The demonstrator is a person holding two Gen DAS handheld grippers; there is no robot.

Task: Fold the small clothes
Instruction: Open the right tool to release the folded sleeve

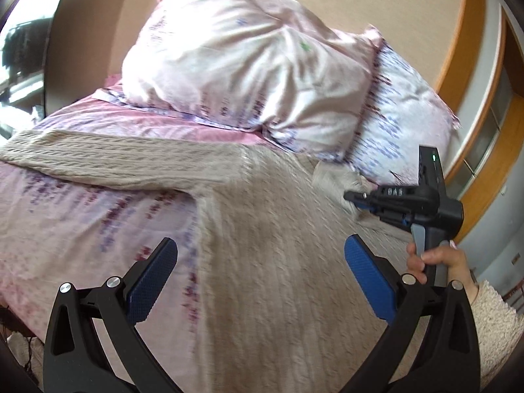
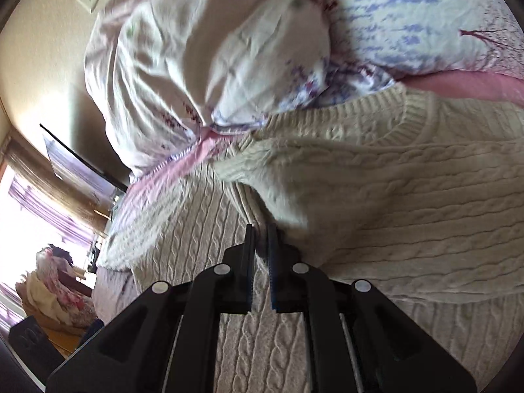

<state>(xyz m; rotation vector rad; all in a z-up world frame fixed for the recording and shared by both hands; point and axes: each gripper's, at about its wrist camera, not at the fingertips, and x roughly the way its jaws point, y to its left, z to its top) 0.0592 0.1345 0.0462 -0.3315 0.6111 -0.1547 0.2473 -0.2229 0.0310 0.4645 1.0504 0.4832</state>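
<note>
Right gripper (image 2: 261, 255) is clamped on a sweater (image 2: 409, 190) fold; left gripper (image 1: 260, 281) is held wide, empty. Soft, limp knit is best gripped at edges.

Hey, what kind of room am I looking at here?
Most likely a bedroom. A bed with a pink floral sheet carries two plump pillows against the wall, and a cream cable-knit sweater lies spread across it.

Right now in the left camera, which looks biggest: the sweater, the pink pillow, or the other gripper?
1. Sweater, spread across the bed, fills most of the picture.
2. Pink pillow, nearly as big, though it lies farther away, so the order is unsure.
3. Right gripper, plainly smallest.
</note>
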